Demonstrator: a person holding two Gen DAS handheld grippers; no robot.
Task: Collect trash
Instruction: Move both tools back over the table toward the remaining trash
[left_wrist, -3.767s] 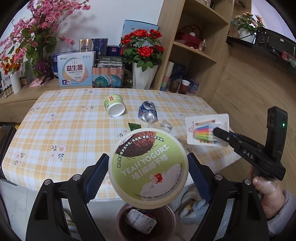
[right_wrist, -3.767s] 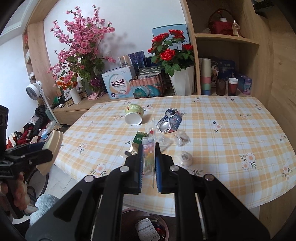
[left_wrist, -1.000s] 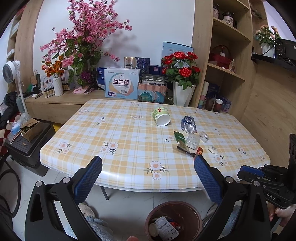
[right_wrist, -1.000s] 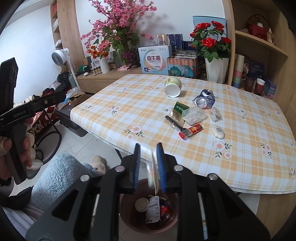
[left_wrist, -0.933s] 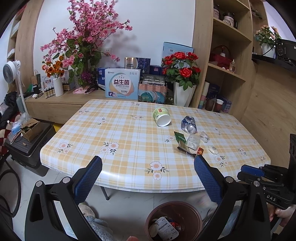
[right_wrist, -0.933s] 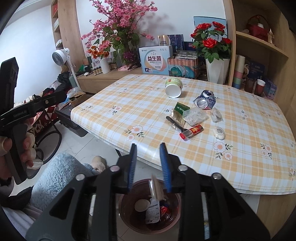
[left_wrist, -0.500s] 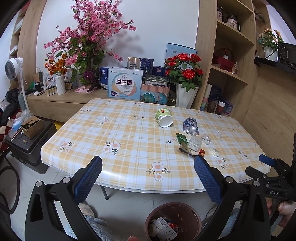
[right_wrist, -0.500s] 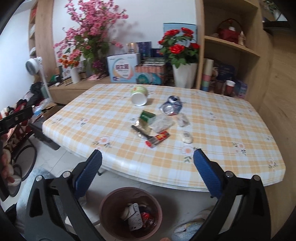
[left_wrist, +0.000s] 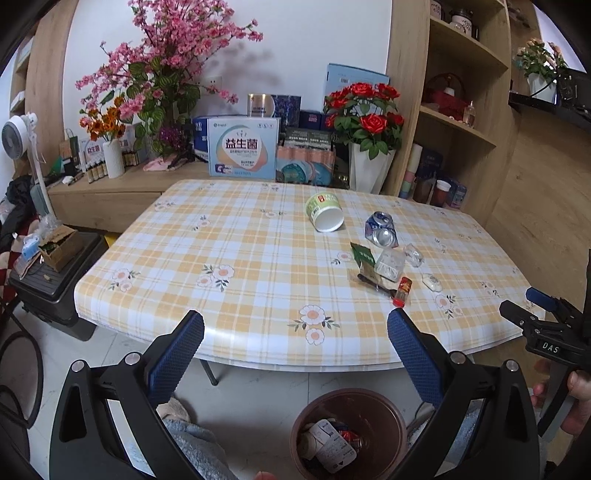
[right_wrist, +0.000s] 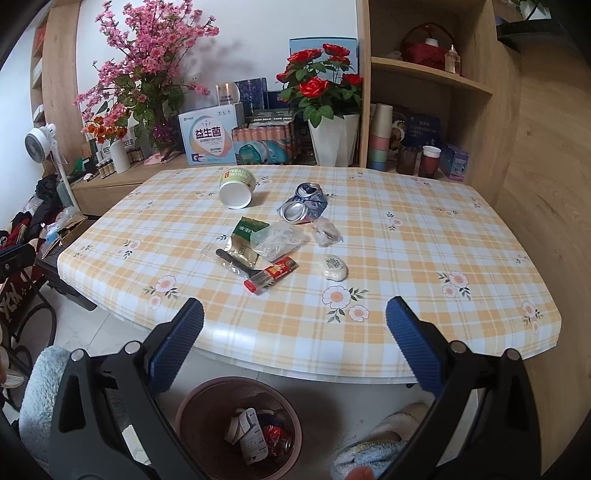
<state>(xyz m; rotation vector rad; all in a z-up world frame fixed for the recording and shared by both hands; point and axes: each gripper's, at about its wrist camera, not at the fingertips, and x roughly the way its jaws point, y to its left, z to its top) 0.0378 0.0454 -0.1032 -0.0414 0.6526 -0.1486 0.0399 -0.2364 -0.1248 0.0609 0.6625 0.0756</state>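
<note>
Both grippers released, nothing held. Right gripper (right_wrist: 294, 332) jaws just opened, nothing between them; left gripper (left_wrist: 295, 345) also wide. Remaining trash cluster (right_wrist: 271, 245) lies mid-bench, ahead of the right gripper, nearer it. Red tube (right_wrist: 270, 275) closest, long axis diagonal to the near bench edge. Bin (right_wrist: 207, 408) on floor below that edge.

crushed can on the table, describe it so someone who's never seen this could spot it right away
Start at the checked table and find the litter cluster near its middle. At the back of the cluster, right of the tipped green paper cup, lies the crushed can. It is the only metal piece there: dented blue and silver, its round end facing the camera.
</note>
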